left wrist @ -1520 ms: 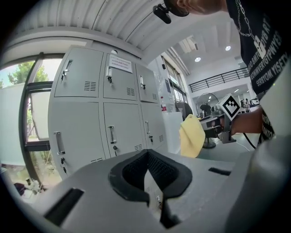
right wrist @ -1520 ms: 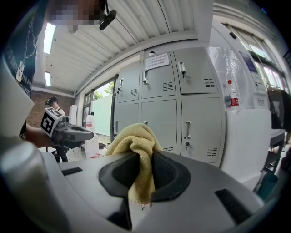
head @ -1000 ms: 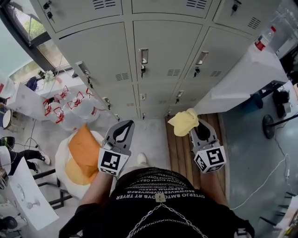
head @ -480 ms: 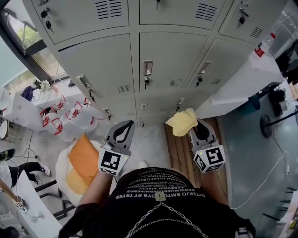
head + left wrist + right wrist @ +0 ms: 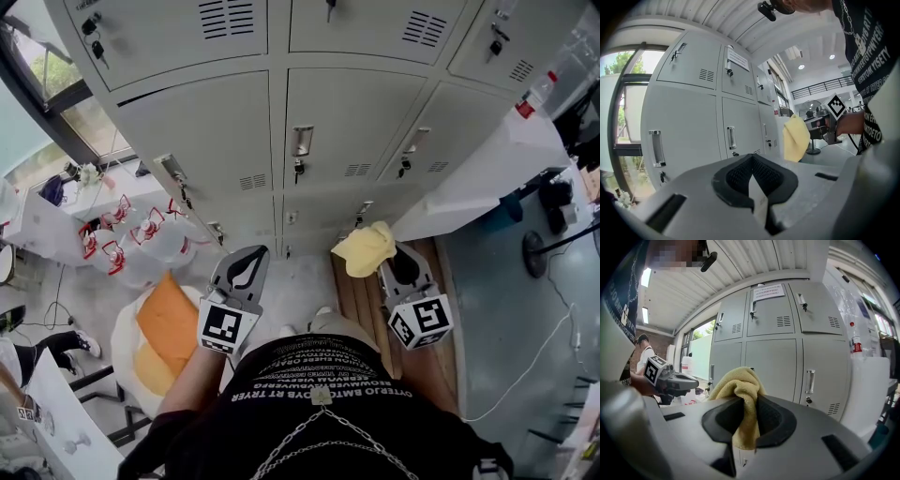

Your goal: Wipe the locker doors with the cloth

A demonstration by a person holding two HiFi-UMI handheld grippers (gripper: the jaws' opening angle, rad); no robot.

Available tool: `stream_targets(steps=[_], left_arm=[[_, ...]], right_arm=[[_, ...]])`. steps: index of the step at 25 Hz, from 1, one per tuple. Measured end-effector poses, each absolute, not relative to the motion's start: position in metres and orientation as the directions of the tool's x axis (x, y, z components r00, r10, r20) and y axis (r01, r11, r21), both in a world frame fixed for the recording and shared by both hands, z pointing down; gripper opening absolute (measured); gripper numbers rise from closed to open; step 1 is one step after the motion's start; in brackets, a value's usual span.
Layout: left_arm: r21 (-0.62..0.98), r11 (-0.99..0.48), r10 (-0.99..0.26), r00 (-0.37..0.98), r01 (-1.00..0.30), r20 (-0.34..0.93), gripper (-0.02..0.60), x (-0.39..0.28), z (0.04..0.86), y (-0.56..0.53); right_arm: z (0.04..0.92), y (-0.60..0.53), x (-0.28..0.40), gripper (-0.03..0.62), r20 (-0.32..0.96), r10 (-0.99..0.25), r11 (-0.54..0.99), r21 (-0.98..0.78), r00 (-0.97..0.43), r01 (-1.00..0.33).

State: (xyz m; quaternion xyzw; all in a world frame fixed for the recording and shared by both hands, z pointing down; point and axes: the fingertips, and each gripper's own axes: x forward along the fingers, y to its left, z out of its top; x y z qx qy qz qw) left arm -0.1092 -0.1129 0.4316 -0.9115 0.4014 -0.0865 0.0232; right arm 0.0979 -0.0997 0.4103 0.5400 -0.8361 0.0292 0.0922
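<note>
Since a moment ago the locker doors [image 5: 352, 112] have slid a little lower in the head view, and a pale knee [image 5: 328, 323] now shows between the tools. The right hand-held gripper [image 5: 389, 264], held low and pointing at the lockers, pinches the yellow cloth [image 5: 366, 248], which is well short of the doors. The left hand-held gripper [image 5: 251, 255] is level beside it, pressed together and empty. Bare floor [image 5: 300, 272] lies ahead, and a white worktop [image 5: 487, 178] flanks the right.

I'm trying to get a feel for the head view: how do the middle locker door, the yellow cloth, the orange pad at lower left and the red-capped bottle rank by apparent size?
1. middle locker door
2. orange pad
3. yellow cloth, nearer the camera, so it looks bigger than it is
4. red-capped bottle
</note>
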Motion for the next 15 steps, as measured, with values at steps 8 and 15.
stream_targets(steps=[8,15], left_arm=[[-0.115,-0.651,-0.758,0.634,-0.750,0.154,0.005,-0.113,0.436,-0.120],[-0.121,-0.629,-0.776,0.611,-0.768,0.155,0.005,-0.108,0.436,-0.144]], right_arm=[[0.423,-0.121,0.090,0.061,0.189,-0.876,0.454,0.018,-0.443,-0.891],[0.411,-0.157,0.084,0.060,0.160,-0.858,0.499,0.035,-0.488,-0.866]])
